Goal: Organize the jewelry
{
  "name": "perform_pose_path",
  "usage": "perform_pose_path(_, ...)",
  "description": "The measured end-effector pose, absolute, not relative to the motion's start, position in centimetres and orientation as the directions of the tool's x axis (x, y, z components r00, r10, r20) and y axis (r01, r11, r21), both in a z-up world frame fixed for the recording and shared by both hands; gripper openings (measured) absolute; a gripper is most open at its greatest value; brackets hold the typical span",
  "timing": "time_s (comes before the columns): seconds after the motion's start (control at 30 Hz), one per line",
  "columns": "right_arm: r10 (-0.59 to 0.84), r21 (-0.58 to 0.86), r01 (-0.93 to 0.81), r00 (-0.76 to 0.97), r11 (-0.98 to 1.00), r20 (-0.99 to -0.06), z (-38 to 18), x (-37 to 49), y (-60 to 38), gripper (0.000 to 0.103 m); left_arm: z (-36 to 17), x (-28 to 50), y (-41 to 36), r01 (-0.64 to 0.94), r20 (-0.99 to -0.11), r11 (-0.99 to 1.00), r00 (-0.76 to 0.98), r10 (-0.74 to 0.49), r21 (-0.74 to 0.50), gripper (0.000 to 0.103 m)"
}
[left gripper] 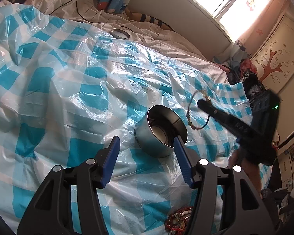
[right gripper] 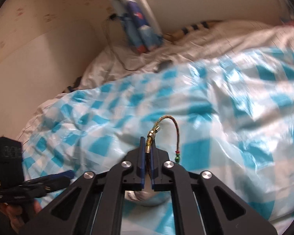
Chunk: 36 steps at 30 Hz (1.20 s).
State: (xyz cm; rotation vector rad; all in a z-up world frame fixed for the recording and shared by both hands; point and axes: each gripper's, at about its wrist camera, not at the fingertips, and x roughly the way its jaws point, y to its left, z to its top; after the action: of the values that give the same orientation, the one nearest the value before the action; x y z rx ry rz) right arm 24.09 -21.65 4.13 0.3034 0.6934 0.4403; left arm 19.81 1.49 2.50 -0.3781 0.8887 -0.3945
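A round metal tin point(left gripper: 161, 130) stands open on the blue-and-white checked plastic sheet point(left gripper: 68, 90); part of it shows under the right gripper point(right gripper: 139, 195). My left gripper point(left gripper: 147, 143) is open and empty just in front of the tin. My right gripper point(right gripper: 148, 143) is shut on a braided cord bracelet point(right gripper: 166, 125) with gold and green beads. In the left wrist view the right gripper point(left gripper: 202, 102) holds the bracelet point(left gripper: 192, 115) in the air just right of the tin. A pile of red beaded jewelry point(left gripper: 178, 223) lies at the bottom edge.
The tin's lid point(left gripper: 120, 33) lies far back on the white bedding. A black cable point(left gripper: 78, 4) runs over the pillow. A curved headboard point(left gripper: 186, 19) and a window are behind; a cupboard point(left gripper: 274, 58) and clutter stand at right.
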Motion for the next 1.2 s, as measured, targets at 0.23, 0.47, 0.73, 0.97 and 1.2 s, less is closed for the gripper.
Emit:
perform_pose_path(0.23,0.468,0.356,-0.305,0.513,0.883,-0.72,0.4,26.3,-17.5,0.005,2.5,20.0,1.4,0.171,-0.677,0.869,0.564,-0.472,-0.464,0.055)
perform_pose_path(0.47,0.402,0.306,-0.261,0.559,0.915,-0.725,0.7,24.5,-18.7,0.044,2.4,20.0,1.1,0.176,-0.692,0.883,0.563,-0.452,-0.435,0.058)
perform_pose_path(0.73,0.355,0.287,-0.21,0.617,0.934,-0.703,3.2,17.5,-22.4,0.053,1.4,19.2,-1.5,0.274,-0.761,0.885,0.453,-0.464,-0.377,0.065)
perform_pose_path(0.97,0.307,0.248,-0.181,0.555,0.952,-0.773,0.4,11.7,-23.1,0.053,-1.9,14.0,-4.2,0.359,-0.808,0.857,0.331,-0.488,-0.37,0.066)
perform_pose_path(1.2,0.305,0.232,-0.201,0.549,0.952,-0.778,-0.2,9.4,-22.1,0.053,-2.2,12.0,-4.2,0.361,-0.795,0.843,0.323,-0.514,-0.399,0.067)
